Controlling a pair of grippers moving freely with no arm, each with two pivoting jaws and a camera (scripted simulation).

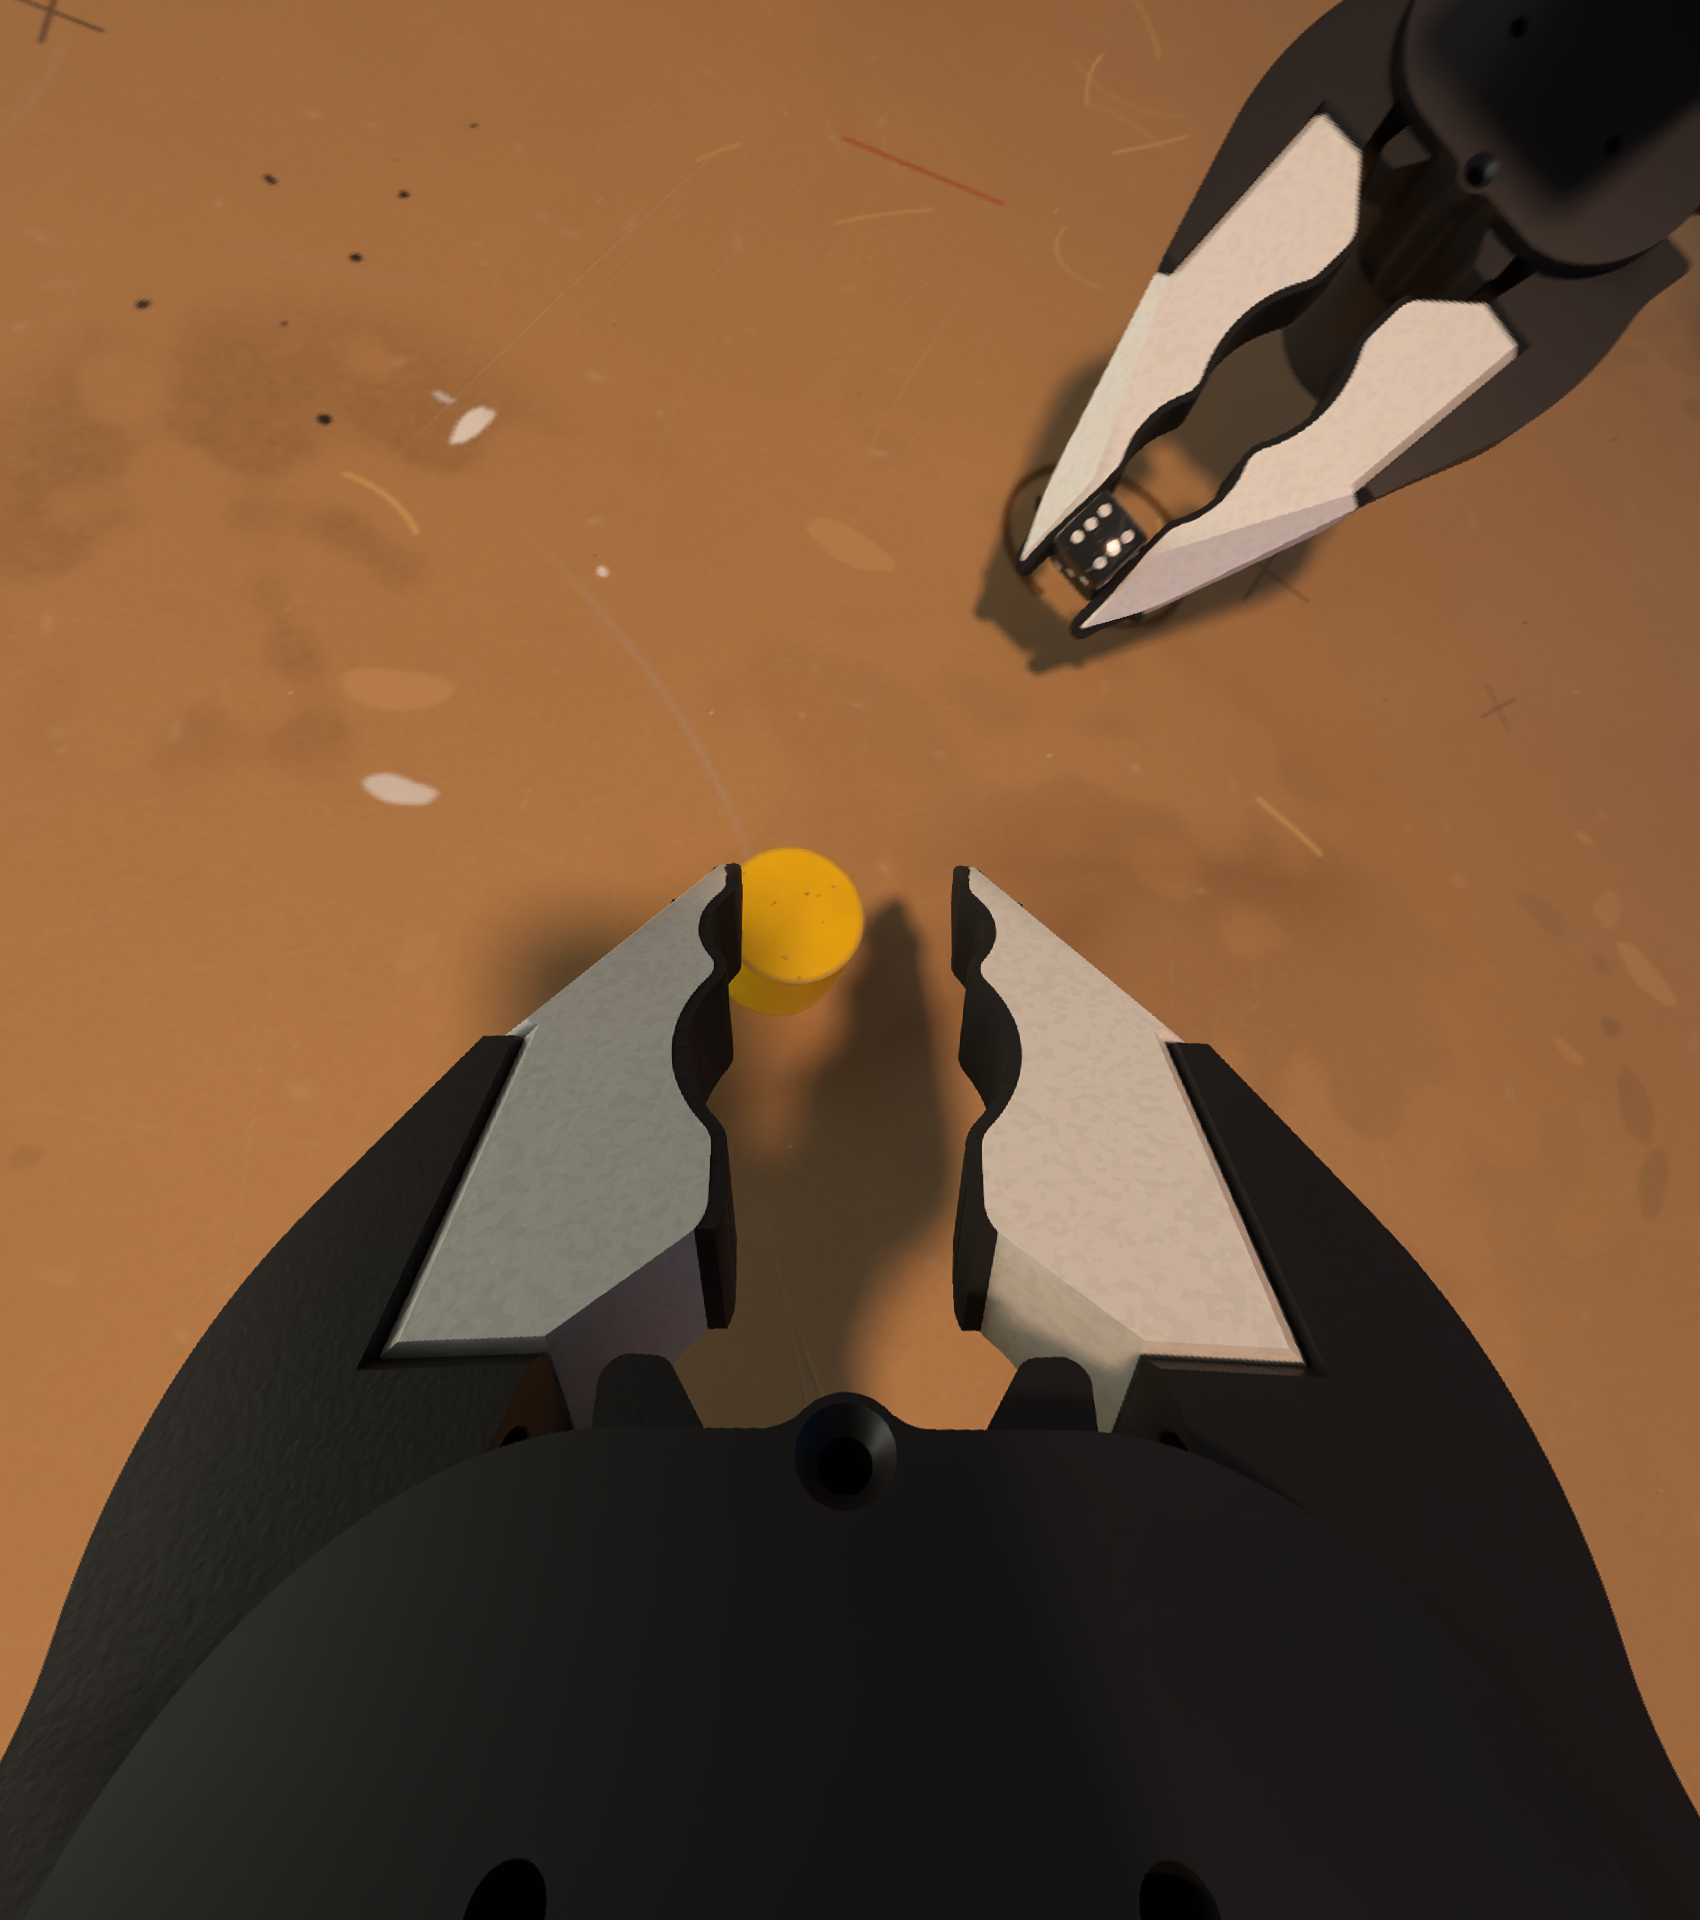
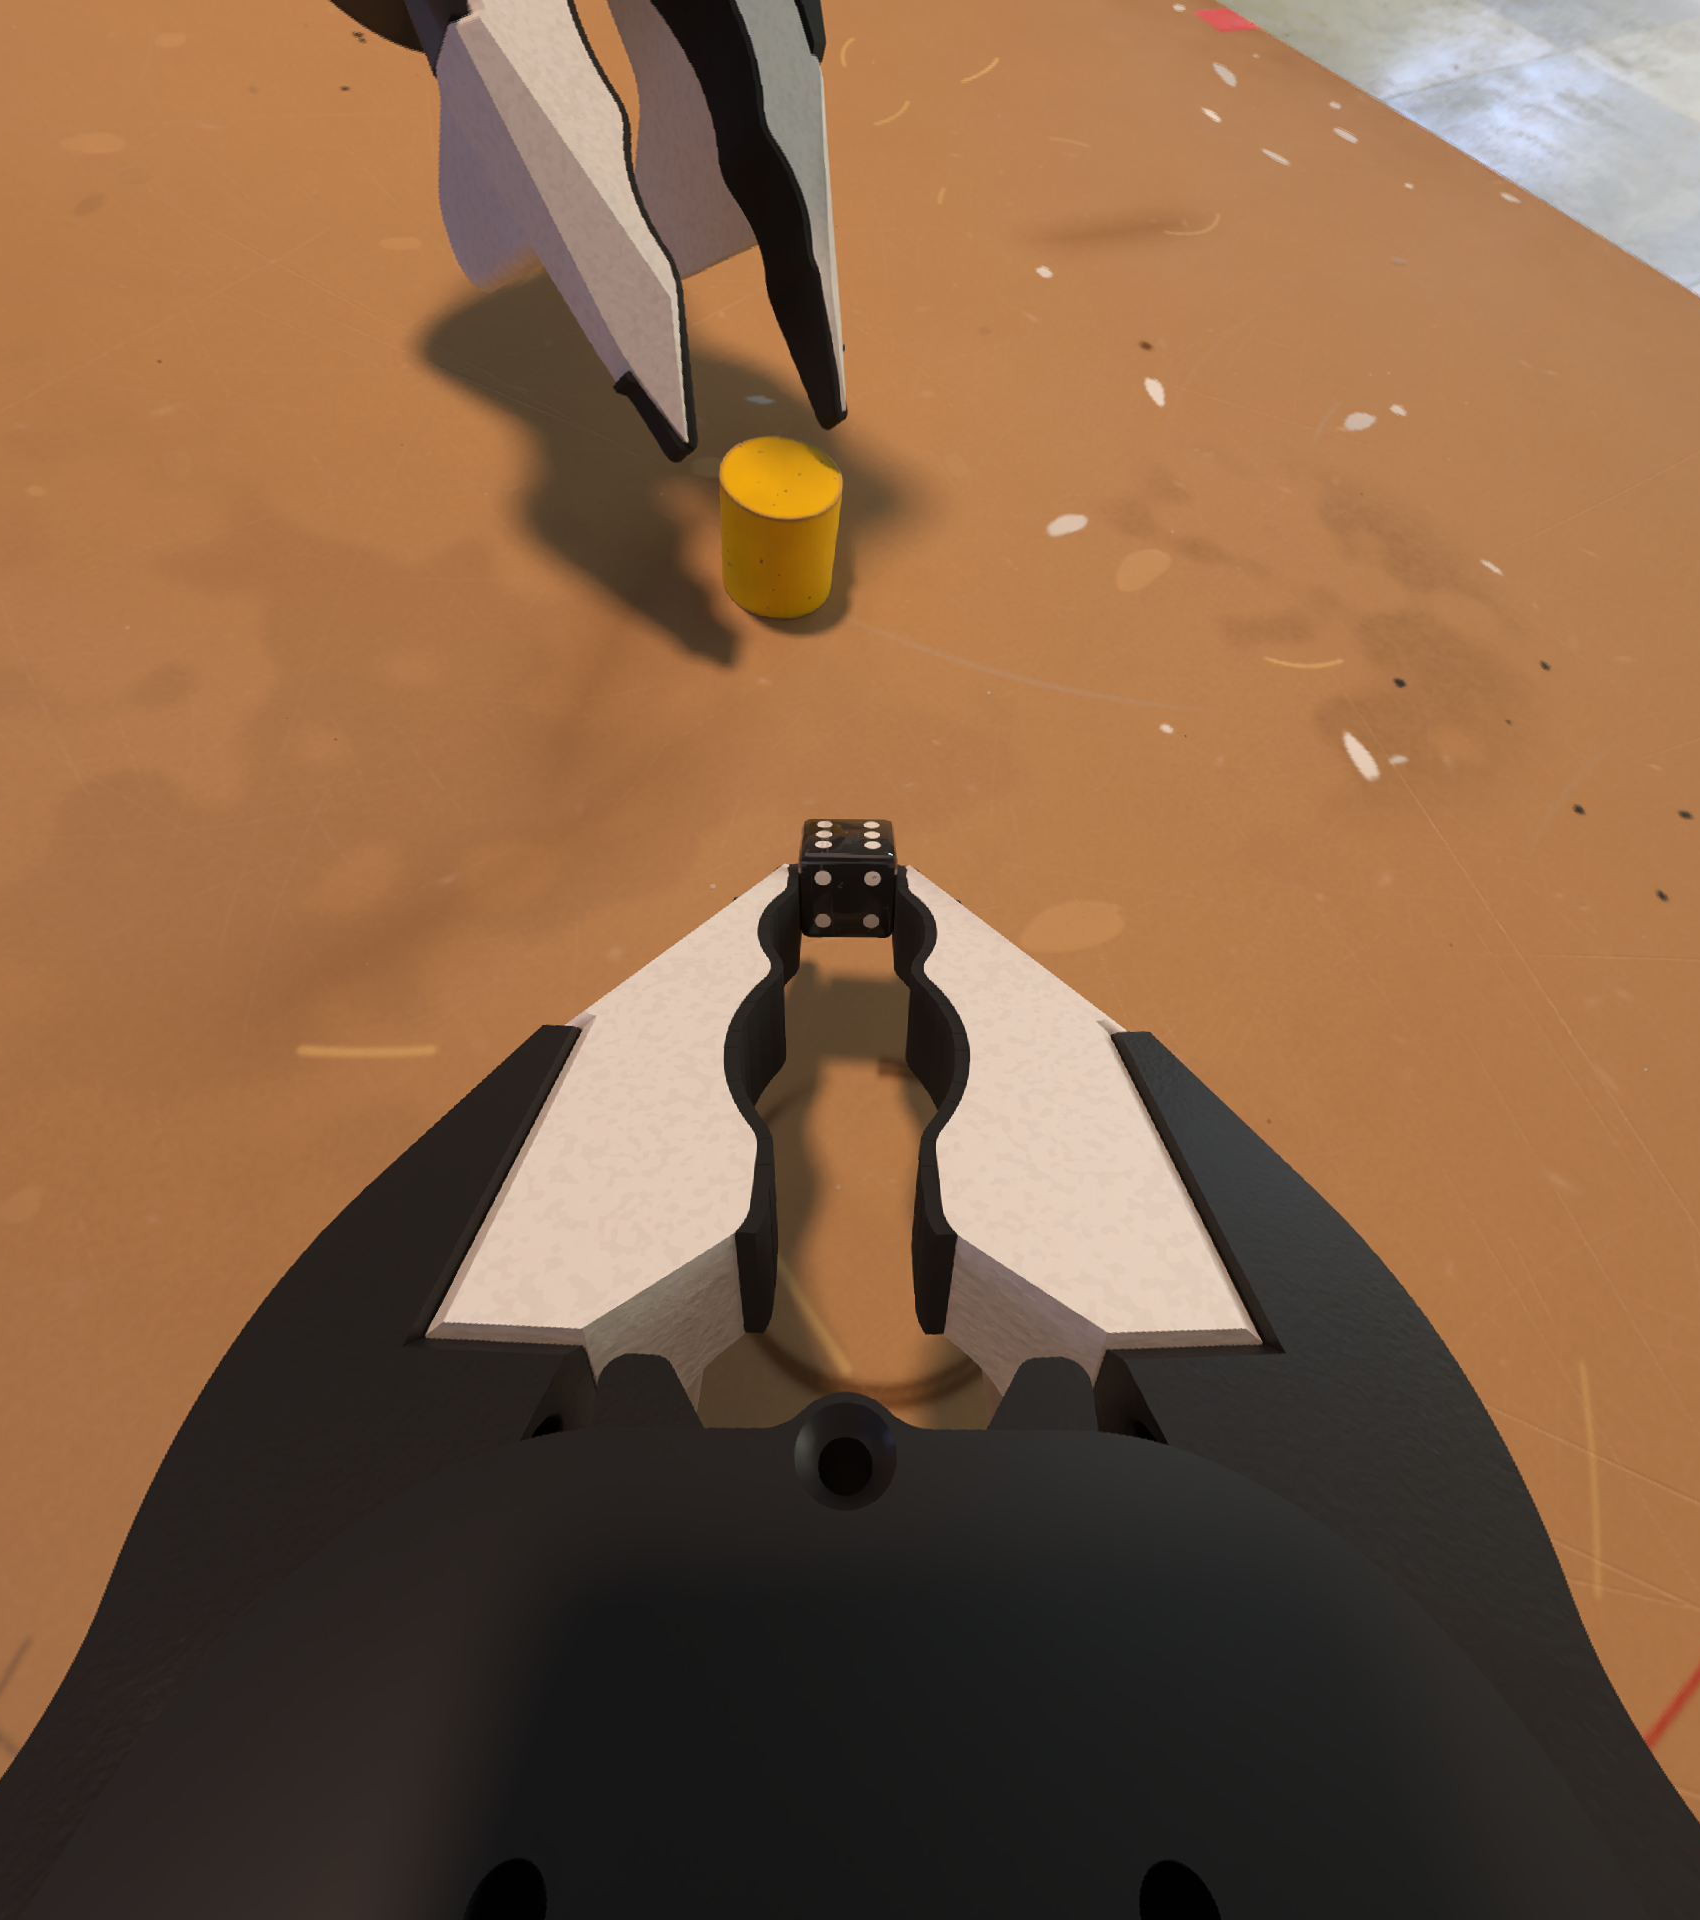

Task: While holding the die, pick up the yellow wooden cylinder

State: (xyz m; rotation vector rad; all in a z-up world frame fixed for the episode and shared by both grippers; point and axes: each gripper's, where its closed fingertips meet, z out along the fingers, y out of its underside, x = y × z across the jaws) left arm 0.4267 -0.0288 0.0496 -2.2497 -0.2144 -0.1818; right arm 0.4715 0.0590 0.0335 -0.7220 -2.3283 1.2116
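Observation:
The yellow wooden cylinder [image 1: 794, 930] stands upright on the brown tabletop. My left gripper [image 1: 846, 883] is open and hovers above it, with the cylinder under the gap, close to the left finger. In the right wrist view the cylinder [image 2: 780, 528] stands just below and in front of the left gripper [image 2: 758, 436], whose tips are above its top. My right gripper [image 2: 846, 883] is shut on a black die [image 2: 846, 878] with white pips, held at the fingertips. The right gripper [image 1: 1085, 582] and die [image 1: 1095, 542] also show in the left wrist view at upper right.
The brown tabletop [image 2: 306, 727] bears paint flecks, scratches and stains. Its edge [image 2: 1552, 208] runs diagonally at upper right in the right wrist view, with grey floor beyond. The two grippers face each other across the cylinder.

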